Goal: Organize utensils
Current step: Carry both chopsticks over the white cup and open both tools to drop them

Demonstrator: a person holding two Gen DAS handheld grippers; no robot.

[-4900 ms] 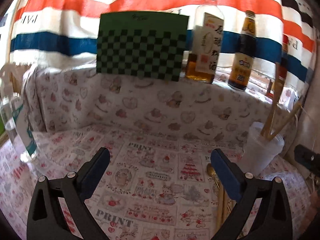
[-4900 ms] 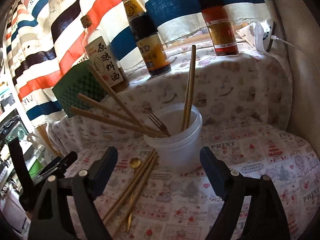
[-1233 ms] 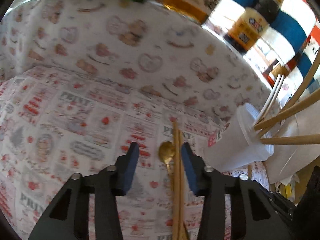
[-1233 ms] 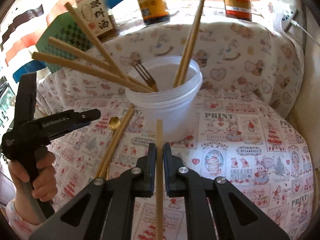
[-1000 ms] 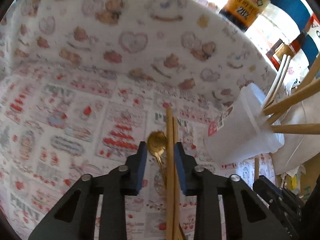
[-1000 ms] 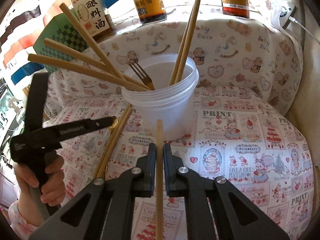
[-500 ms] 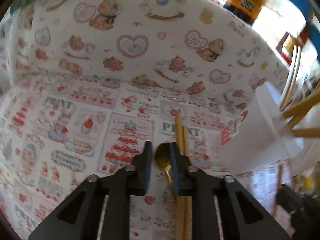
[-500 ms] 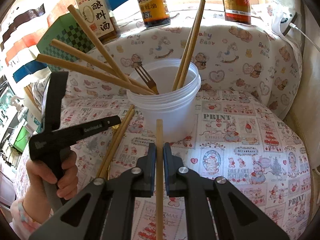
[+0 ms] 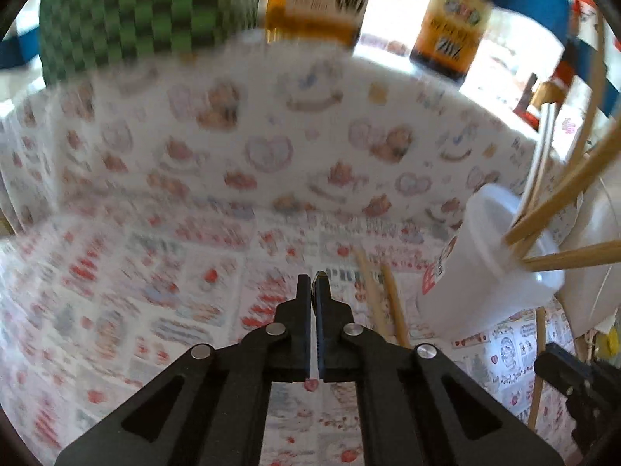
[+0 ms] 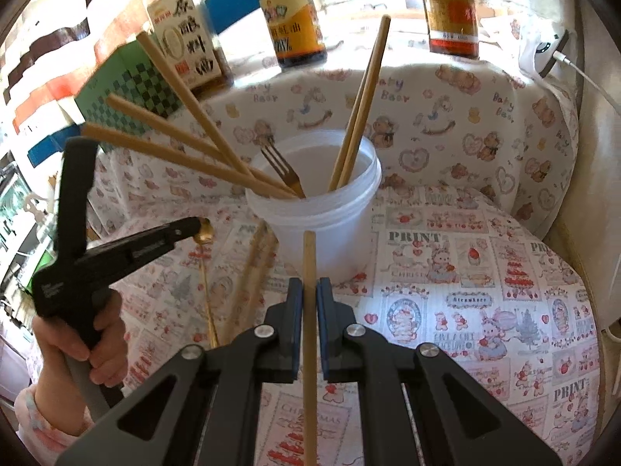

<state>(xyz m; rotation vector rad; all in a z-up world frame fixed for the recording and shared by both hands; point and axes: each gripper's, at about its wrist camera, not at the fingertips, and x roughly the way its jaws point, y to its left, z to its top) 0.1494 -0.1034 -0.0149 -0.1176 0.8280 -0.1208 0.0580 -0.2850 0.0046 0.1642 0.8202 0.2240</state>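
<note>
Two tongs beside the tub (image 10: 322,225): left tongs (image 10: 200,229) pinch a gold spoon (image 10: 204,233), right tongs (image 10: 309,295) clamp a chopstick (image 10: 309,256).
Both utensils look light, stiff and likely slippery; mid-shaft holds seem steadier than the spoon-bowl pinch.

**My count of the worktop**

I count one white tub (image 10: 322,217) holding five chopsticks (image 10: 217,163) and one fork (image 10: 281,171). Two chopsticks (image 10: 252,268) lie on the cloth. One chopstick (image 10: 309,310) sits in my right tongs (image 10: 309,291), one gold spoon (image 10: 204,233) in my left tongs (image 9: 313,283). Three bottles (image 10: 293,27) stand behind.
</note>
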